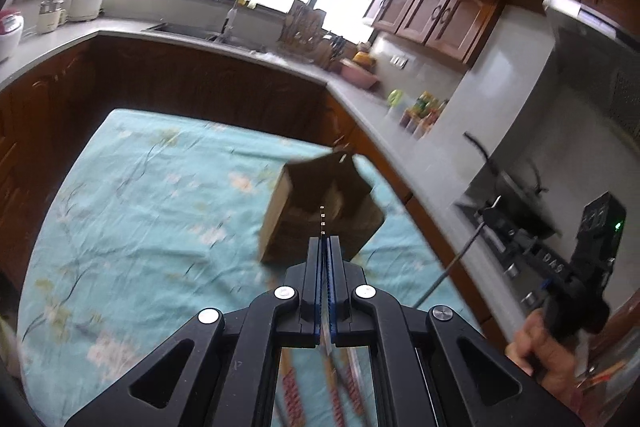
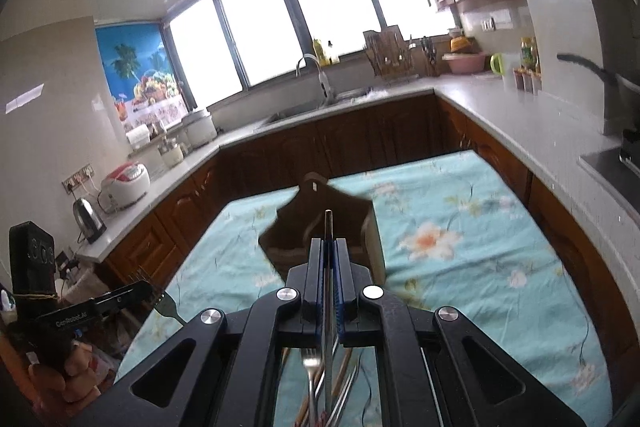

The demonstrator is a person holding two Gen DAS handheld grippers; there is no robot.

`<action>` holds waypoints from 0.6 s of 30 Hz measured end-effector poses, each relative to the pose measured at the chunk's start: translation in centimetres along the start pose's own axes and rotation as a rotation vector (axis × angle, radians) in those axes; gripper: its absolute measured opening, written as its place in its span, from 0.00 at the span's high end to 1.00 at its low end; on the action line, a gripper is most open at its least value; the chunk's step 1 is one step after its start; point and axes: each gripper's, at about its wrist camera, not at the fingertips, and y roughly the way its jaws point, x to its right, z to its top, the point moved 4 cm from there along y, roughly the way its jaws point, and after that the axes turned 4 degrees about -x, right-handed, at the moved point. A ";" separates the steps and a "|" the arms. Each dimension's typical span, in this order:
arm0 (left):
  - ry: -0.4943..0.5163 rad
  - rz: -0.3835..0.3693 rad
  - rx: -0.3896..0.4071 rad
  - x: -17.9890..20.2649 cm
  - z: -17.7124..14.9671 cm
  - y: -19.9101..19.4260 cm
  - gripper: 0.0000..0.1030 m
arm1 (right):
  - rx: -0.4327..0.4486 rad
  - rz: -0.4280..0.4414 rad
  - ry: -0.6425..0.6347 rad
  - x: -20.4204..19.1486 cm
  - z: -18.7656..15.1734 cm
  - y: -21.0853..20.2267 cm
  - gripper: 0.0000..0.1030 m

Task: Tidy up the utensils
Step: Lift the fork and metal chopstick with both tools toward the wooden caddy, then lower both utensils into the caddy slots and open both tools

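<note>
table (image 2: 460,227) covered with a turquoise floral cloth, standing inside a u-shaped run of dark wooden kitchen cabinets. on the cloth, toward the far edge of the table, stands the brown wooden utensil holder with an arched, pierced backboard (image 2: 316,223), its open top facing up; it rests on the cloth, apart from both grippers.

left gripper (image 1: 325,241): jaws together on a thin metal fork (image 2: 164,303), whose tines show beyond the tip in the right wrist view. right gripper (image 2: 329,243): jaws together on a slim metal utensil handle (image 2: 328,223), which projects past the fingertips toward the holder; which kind of utensil it is cannot be told. both grippers are above the table and aimed at the holder. a loose pile of remaining utensils, forks and patterned wooden chopsticks (image 2: 316,379), lies on the cloth near the near edge of the table, below the grippers.

step in hand, as judged: carrying, with one picked item in each gripper on its way to the holder. next move, as judged: bring each item over the open top, tip it toward upright, lower it inside the walls, then part the jaws. the holder is light-looking and unfixed, so a glancing touch could shift it.
</note>
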 end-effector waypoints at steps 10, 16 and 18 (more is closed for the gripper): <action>-0.013 -0.106 0.137 -0.2 7.3 3.7 1.00 | 0.184 -0.003 0.008 0.1 7.3 0.3 0.96; -0.096 -0.155 0.154 -3.3 8.3 10.0 1.00 | 0.269 -0.029 0.007 0.6 10.0 2.3 0.96; -0.132 -0.179 0.147 -4.6 8.5 12.7 1.00 | 0.284 -0.034 0.012 1.0 10.3 3.3 0.96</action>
